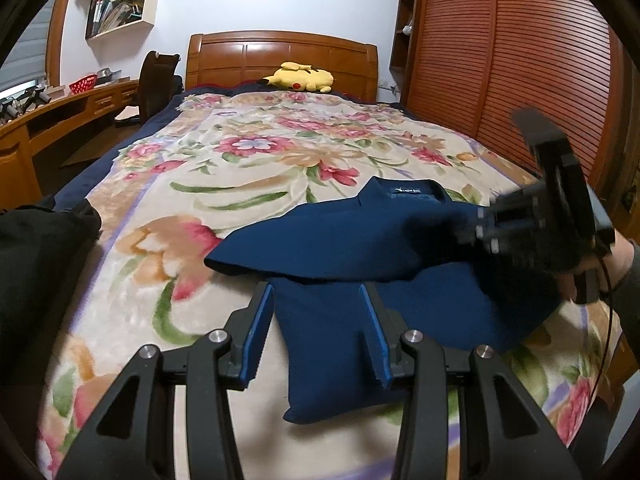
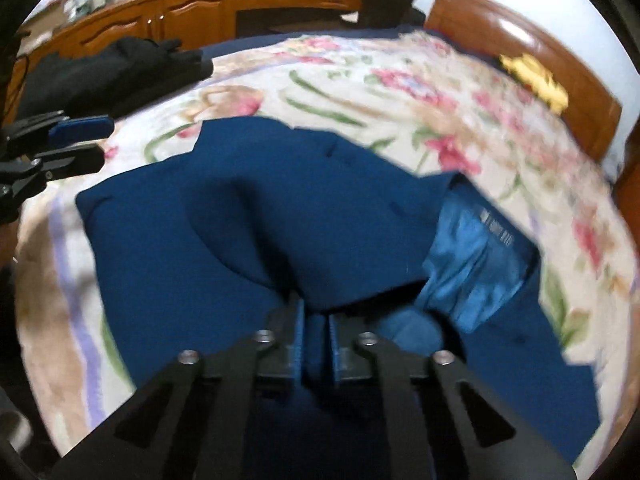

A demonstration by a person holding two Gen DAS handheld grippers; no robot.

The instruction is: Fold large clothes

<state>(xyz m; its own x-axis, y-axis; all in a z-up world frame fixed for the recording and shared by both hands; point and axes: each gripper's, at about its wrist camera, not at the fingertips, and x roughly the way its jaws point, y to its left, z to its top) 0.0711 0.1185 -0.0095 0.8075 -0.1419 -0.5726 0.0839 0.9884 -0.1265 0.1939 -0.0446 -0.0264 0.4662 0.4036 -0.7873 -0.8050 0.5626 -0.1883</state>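
Left wrist view: navy jacket (image 1: pixel 352 240) lies partly folded on the floral blanket (image 1: pixel 248 152) of the bed, collar toward 12 o'clock, a sleeve folded across the body. Left gripper (image 1: pixel 318 334) hovers at the jacket's near edge, 6 o'clock of the garment; jaws partly apart, blue pads either side of a fabric panel, not pinching it that I can see. Right gripper (image 1: pixel 480 232) at 3 o'clock, motion-blurred, down on the jacket's shoulder area; the person's hand (image 1: pixel 592 268) grips its handle.

Right wrist view: right gripper (image 2: pixel 317 322) at 6 o'clock of frame, jaws drawn nearly together with a fold of navy cloth pinched between the blue pads. Jacket (image 2: pixel 224 216) spreads from the pads toward 12 o'clock; lighter blue lining (image 2: pixel 472 256) exposed at 3 o'clock. Left gripper (image 2: pixel 92 142) seen at 9 o'clock, just off the jacket's corner, over the blanket (image 2: pixel 360 80).

Writing: small dark label (image 1: pixel 408 191) inside the collar with pale lettering, too small to read. Lining label (image 2: pixel 496 232) blurred, unreadable.

Yellow plush toy (image 1: pixel 300 77) rests at the wooden headboard (image 1: pixel 280 56), 12 o'clock. Black garment (image 2: pixel 112 68) lies at 10 o'clock.
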